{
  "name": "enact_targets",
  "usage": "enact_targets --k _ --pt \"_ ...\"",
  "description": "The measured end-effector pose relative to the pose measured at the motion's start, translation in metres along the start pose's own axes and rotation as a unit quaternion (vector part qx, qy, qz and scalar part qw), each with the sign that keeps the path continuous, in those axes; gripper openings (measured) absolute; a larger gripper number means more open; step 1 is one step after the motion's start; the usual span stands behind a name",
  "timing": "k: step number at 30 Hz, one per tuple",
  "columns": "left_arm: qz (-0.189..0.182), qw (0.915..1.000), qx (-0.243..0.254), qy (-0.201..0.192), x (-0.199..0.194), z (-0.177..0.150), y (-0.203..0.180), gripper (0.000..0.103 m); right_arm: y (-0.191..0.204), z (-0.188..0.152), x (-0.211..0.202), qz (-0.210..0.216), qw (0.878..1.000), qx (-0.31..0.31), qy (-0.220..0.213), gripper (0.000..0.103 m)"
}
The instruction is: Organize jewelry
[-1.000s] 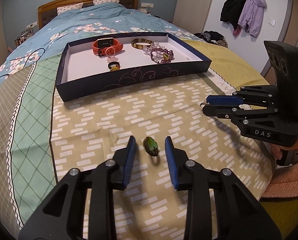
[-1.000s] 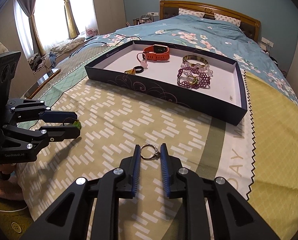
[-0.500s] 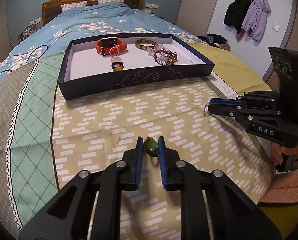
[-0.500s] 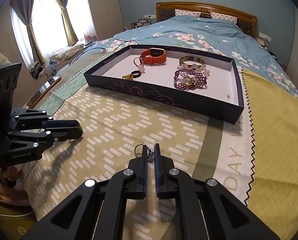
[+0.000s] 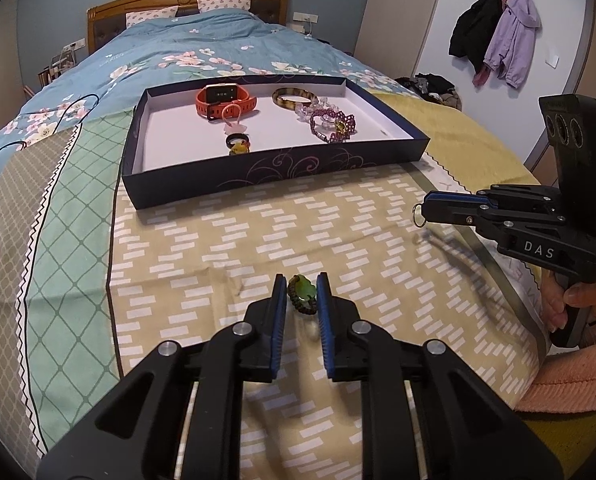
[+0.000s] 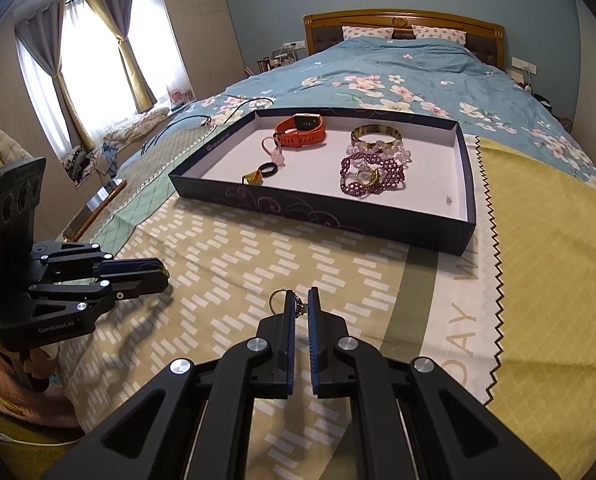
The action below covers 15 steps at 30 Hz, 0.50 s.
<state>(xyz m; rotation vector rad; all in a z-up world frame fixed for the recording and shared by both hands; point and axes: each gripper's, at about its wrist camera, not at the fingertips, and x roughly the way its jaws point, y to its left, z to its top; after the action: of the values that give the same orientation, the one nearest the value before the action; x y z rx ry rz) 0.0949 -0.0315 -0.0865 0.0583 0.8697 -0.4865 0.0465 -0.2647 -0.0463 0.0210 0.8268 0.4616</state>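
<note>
Both grippers are showing matte black linkage arms with round silver screws and blue ribbed pads [image 5: 322, 300] on the fingers. The right gripper [image 5: 425, 210] is carrying white "DAS" lettering and an upright black housing with 3 round lenses and a green light. The left gripper [image 6: 162, 274] is reading "GenRobot.AI". The person is wearing a pink ribbed sleeve [image 5: 569, 384].

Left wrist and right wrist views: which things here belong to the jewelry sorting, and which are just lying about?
Part of the job:
- green ring in the left gripper
- silver ring in the right gripper
- tray
- orange watch, amber bangle, purple beads, black ring

Lying about:
- coats on the wall hooks
- pillows
- curtains
</note>
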Motion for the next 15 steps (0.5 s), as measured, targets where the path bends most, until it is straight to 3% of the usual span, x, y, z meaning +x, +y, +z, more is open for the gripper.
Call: enact_targets --k 15 --pt "0.005 0.9996 0.005 -0.027 -0.007 0.020 -0.005 0.016 -0.004 0.011 -0.008 0.012 1.000 0.011 -0.026 0.005"
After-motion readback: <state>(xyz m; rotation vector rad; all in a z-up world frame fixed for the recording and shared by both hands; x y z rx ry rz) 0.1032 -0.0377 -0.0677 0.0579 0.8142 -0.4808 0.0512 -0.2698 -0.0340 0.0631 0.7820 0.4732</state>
